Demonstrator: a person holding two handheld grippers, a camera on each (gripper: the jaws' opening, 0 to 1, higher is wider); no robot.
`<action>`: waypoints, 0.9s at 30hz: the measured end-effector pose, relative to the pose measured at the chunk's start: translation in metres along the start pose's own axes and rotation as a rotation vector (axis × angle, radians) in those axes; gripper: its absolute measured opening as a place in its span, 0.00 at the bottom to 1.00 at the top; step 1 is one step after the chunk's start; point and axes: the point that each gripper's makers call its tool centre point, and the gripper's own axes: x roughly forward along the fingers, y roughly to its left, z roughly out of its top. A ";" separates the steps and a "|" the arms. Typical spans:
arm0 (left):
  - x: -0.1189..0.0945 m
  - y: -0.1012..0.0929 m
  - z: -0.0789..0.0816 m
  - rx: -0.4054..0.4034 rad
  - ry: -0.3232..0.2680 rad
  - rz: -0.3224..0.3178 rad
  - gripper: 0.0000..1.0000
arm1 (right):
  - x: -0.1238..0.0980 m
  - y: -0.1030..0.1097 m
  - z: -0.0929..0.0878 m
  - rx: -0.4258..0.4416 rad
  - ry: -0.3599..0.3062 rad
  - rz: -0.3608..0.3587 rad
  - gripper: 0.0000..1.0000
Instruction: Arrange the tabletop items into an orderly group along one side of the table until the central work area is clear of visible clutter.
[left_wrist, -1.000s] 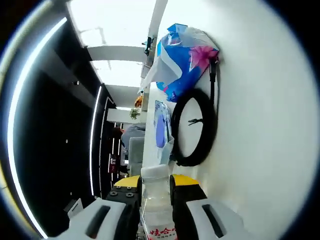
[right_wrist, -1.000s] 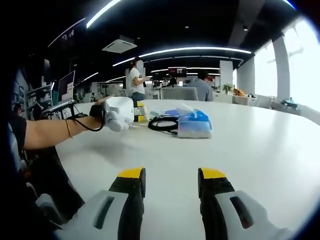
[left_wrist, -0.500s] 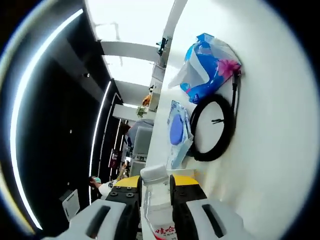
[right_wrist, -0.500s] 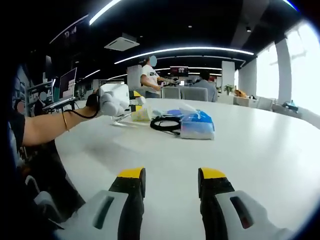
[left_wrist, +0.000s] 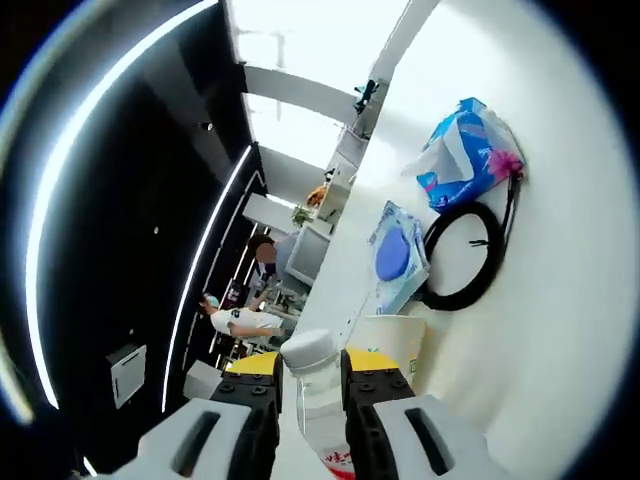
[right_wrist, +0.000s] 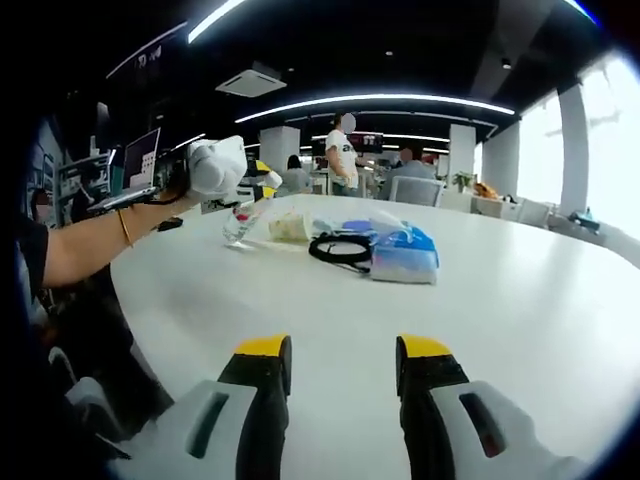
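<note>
- Water bottle (left_wrist: 312, 400): in the left gripper view we see it clamped between the yellow-tipped jaws of the left claw (left_wrist: 308, 372), its white cap poking out above the tips and a red-printed label low between the jaws.
- Just past the cap a pale paper cup (left_wrist: 392, 340) stands on the white desk (left_wrist: 560, 330).
- Beyond the cup lie a wet-wipes pack (left_wrist: 393, 255) with a blue oval on it, a coiled black cable (left_wrist: 466, 256) touching its edge, and a blue-and-white tissue pack (left_wrist: 466, 155) at the far end of the cable.
- People stand at other desks in the dark office beyond the desk's edge.
- In the right gripper view the right claw (right_wrist: 340, 352) hovers over bare desk (right_wrist: 520, 300) with its jaws apart and nothing between them.
- Across the desk the left claw (right_wrist: 222, 165) holds the bottle (right_wrist: 240, 220) tilted, its lower end at the desk surface near the desk's far left edge; a bare forearm with a thin bracelet reaches to it from the left.
- Just beside the bottle we see the cup (right_wrist: 287, 226) lying low, then the black cable (right_wrist: 340, 250) and the blue tissue pack (right_wrist: 402, 252), all grouped together.
</note>
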 end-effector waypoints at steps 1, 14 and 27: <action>0.000 0.003 -0.002 -0.018 0.000 0.001 0.21 | 0.000 0.001 0.001 -0.003 0.000 0.002 0.40; -0.010 0.051 -0.048 -0.288 0.026 0.014 0.21 | 0.002 0.014 0.009 -0.027 -0.007 0.007 0.40; -0.013 0.066 -0.069 -0.413 0.029 0.018 0.21 | 0.002 0.019 0.010 -0.038 0.000 0.006 0.40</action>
